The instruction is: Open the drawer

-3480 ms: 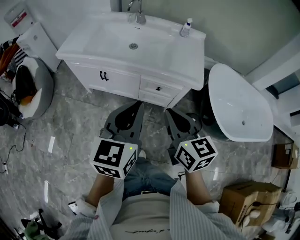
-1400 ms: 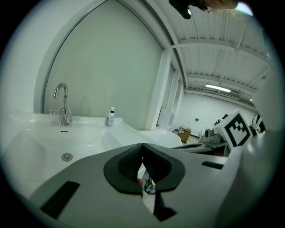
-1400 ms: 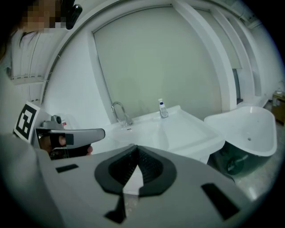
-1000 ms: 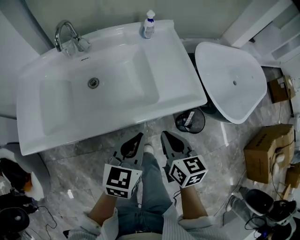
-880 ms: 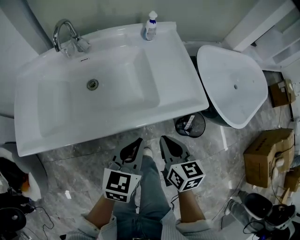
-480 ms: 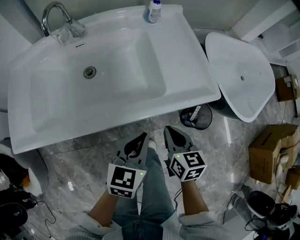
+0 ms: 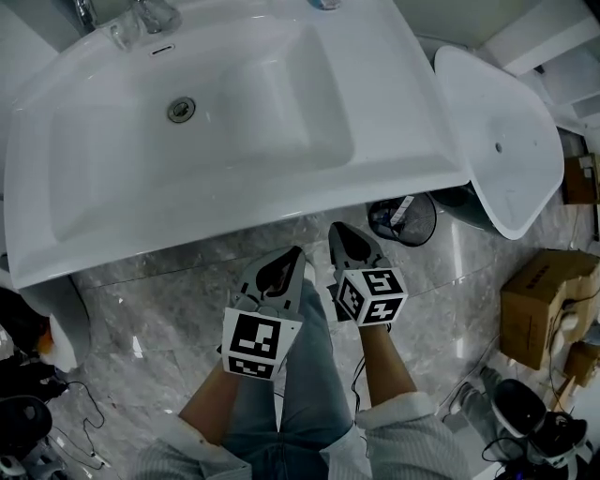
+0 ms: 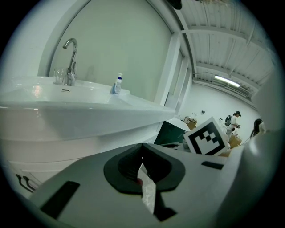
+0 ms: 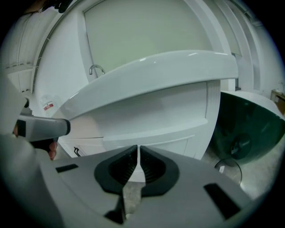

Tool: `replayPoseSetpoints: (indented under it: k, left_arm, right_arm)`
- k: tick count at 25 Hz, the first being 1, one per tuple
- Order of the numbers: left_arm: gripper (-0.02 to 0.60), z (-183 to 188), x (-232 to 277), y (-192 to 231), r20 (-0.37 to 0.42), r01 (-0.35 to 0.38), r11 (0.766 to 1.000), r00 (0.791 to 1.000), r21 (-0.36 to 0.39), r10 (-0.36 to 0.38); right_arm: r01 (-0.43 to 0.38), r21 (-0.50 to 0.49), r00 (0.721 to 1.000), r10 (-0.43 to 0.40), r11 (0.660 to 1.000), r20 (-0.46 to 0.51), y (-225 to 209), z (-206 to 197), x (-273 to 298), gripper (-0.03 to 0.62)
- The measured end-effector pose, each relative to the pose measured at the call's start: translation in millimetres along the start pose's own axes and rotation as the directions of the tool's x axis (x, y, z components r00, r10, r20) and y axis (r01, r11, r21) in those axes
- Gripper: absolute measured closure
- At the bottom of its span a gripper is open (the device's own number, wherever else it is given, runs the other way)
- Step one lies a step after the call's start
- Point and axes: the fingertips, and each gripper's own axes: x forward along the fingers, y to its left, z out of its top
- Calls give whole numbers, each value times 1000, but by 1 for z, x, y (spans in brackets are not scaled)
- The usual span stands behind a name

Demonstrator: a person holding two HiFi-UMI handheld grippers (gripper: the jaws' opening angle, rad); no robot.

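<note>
Fingers (image 9: 122, 167) of left gripper (image 8: 142, 149) and right gripper (image 9: 138, 149) closed, empty, facing vanity cabinet (image 9: 169, 120).

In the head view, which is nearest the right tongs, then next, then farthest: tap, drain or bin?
1. Bin, just to the right of the right tongs.
2. Drain, up and left, in the sink.
3. Tap, at the top left edge.

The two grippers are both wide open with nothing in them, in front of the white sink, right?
Not quite. The left gripper and the right gripper both have their jaws closed together, not wide open. The left gripper view and the right gripper view show this. The rest is right: nothing is between the jaws, and both are in front of the white sink.
</note>
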Motion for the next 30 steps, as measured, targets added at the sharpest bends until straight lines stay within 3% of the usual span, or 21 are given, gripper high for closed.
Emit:
replayPoseSetpoints:
  k: [6,22,30]
  left_arm:
    - [566,-17,6,11,-19,-18,1000,1000,-15,18]
    - [566,-48,19,28,-74,-30,999,997,-38,27]
    - [566,-56,11,45,-99,-47,999,994,-27,44]
  right_arm:
    - [3,-32,999,-5,999,-37,-5,-16,27,565]
    - [70,-60,989,-77,996,-130,-36,-53,90,394]
    - [103,-42,978,-109,994,-179,-47,-65,118,384]
